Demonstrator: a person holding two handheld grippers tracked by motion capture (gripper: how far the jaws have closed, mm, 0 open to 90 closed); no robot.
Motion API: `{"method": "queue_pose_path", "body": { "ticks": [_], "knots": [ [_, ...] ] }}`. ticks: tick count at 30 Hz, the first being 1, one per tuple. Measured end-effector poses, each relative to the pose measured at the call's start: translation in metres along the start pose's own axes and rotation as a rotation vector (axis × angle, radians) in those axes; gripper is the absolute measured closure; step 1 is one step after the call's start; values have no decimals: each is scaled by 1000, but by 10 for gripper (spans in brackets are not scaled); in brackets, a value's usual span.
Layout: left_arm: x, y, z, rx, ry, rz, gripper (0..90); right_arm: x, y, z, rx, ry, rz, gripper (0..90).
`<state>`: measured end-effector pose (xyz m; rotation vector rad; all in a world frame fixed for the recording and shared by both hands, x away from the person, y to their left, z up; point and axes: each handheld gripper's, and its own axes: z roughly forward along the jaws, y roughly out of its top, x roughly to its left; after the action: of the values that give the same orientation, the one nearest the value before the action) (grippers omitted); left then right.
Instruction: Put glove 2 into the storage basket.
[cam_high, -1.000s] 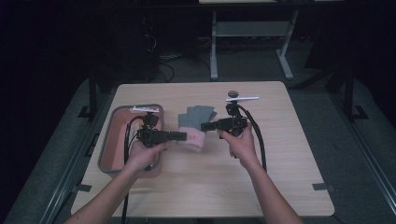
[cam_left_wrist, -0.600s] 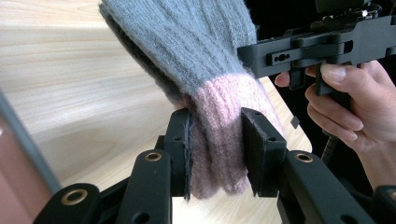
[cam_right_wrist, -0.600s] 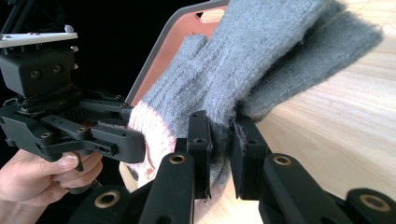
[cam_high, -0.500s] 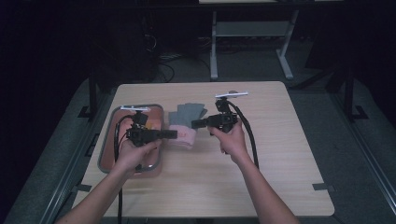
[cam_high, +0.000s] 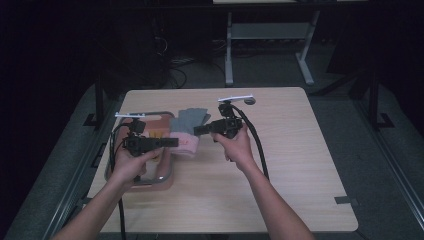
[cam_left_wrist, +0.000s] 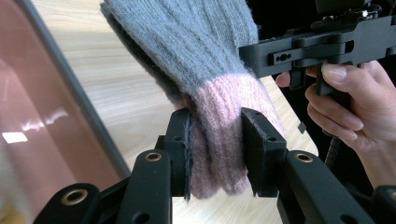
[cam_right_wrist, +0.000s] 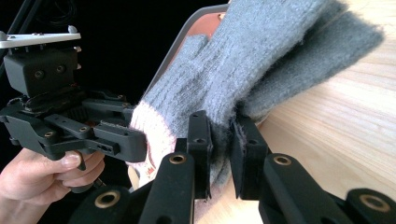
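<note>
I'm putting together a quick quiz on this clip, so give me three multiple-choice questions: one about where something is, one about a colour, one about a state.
1. Where does the tray lie on the table?
A. the person's left side
B. far right corner
C. under the table

2. What colour is the glove's cuff?
A. green
B. pink
C. black

3. How does the left gripper stand?
A. wide open over bare wood
B. shut on the cuff
C. lying in the tray

Answers: 1 A, the high view shows it at the left edge; 2 B, grey knit ends in pink ribbing; 3 B, both pads press the cuff.

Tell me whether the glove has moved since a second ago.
Yes. The glove has shifted toward the table's far edge, judged against the tray.
</note>
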<state>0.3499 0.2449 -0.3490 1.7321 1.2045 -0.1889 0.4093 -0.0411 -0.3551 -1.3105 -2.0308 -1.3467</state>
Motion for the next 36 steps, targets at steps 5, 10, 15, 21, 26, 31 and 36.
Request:
{"method": "queue_pose_path", "body": {
  "ticks": [5, 10, 15, 21, 26, 31, 36],
  "knots": [
    [4, -1, -8, -10, 9, -10, 651, 4, 3, 8, 4, 9, -9, 791],
    [7, -1, -15, -17, 14, -13, 652, 9, 7, 14, 13, 16, -16, 791],
    [12, -3, -21, -23, 17, -18, 651, 13, 10, 21, 22, 14, -23, 791],
    [16, -4, -29, -30, 28, -26, 651, 17, 13, 30, 33, 21, -30, 791],
    [21, -6, -35, -31, 37, -30, 651, 20, 15, 38, 44, 22, -38, 790],
    [23, -7, -39, -40, 43, -36, 651, 23, 17, 43, 50, 25, -40, 790],
    [27, -8, -43, -43, 49, -40, 651, 26, 19, 49, 59, 24, -48, 789]
  ]
}}
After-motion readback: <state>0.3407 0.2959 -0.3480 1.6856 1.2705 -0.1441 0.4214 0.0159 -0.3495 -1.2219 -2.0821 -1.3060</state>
